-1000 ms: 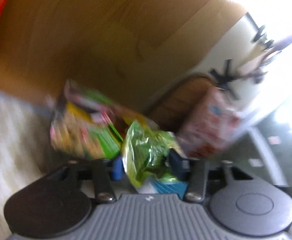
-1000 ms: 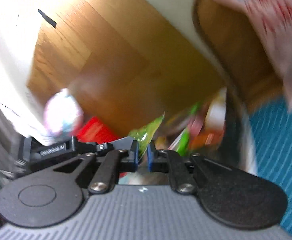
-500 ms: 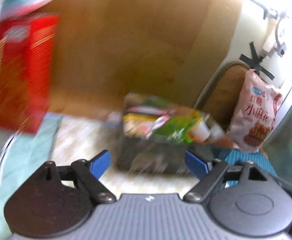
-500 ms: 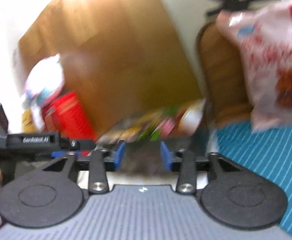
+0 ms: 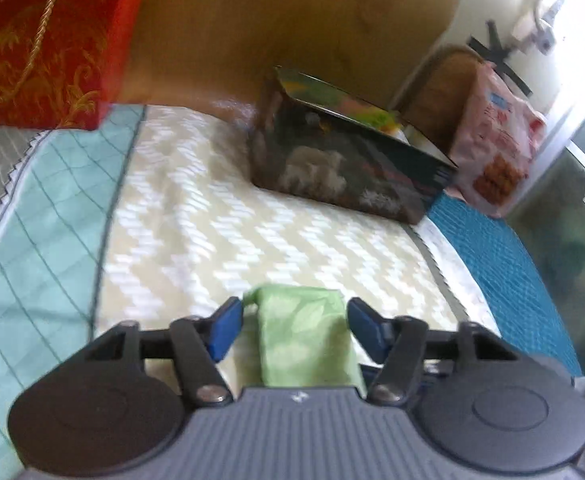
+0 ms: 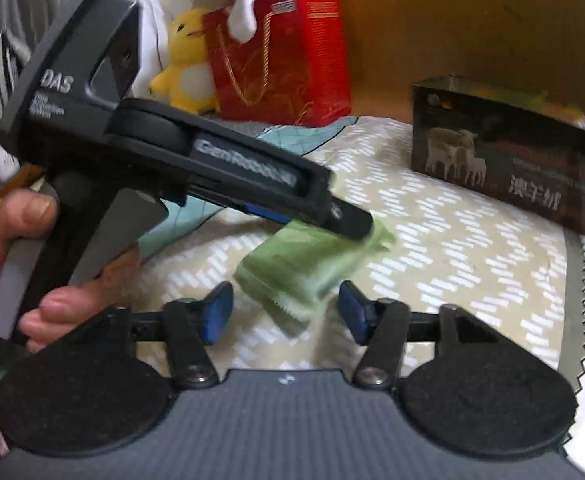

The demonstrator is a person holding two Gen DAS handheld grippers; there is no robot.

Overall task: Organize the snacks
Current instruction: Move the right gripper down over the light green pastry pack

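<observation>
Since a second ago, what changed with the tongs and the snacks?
The left tongs let the first green packet go at the box and came back; both tongs have just been closing around another green packet, pads not yet touching. The box and red bag stayed put.

I can't read the blurred print on the pink snack bag (image 5: 496, 148). The left gripper (image 6: 348, 220) covers the green packet's (image 6: 304, 268) far end; the red gift bag (image 5: 48, 40) runs off-frame.
</observation>
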